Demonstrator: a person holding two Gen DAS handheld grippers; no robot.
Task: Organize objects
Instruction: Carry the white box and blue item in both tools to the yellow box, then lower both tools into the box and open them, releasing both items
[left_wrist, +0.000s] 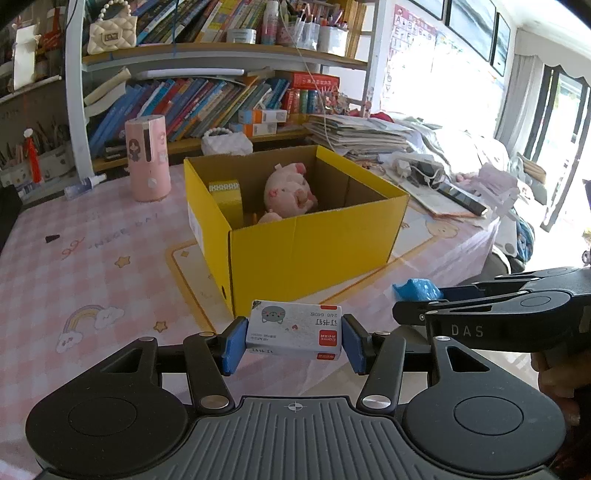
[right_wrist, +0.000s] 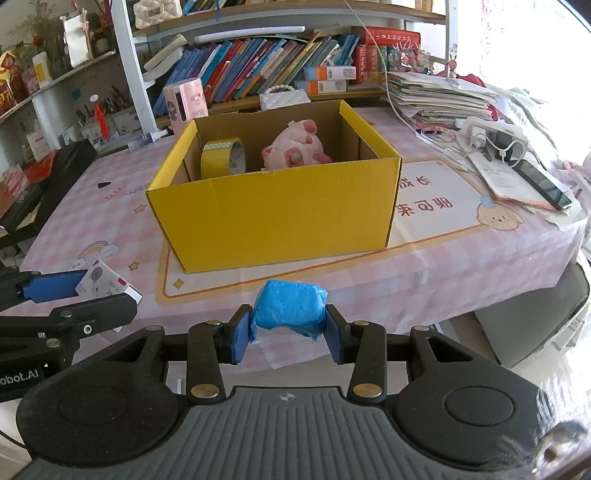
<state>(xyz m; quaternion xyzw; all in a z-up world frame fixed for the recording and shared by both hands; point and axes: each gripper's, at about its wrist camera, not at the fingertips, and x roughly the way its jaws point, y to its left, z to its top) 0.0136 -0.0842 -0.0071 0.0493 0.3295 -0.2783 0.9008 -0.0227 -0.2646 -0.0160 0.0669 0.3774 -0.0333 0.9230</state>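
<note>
Now left gripper (left_wrist: 294, 341) jaws pinch the staple box (left_wrist: 293, 331); right gripper (right_wrist: 289, 329) jaws pinch the blue packet (right_wrist: 289, 307).

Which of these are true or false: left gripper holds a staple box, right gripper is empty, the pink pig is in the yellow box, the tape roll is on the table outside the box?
1. The left gripper holds a small staple box. True.
2. The right gripper is empty. False: it is shut on a blue packet.
3. The pink plush pig lies inside the yellow box. True.
4. The yellow tape roll sits on the table outside the box. False: it stands inside the box, at its left end.
</note>
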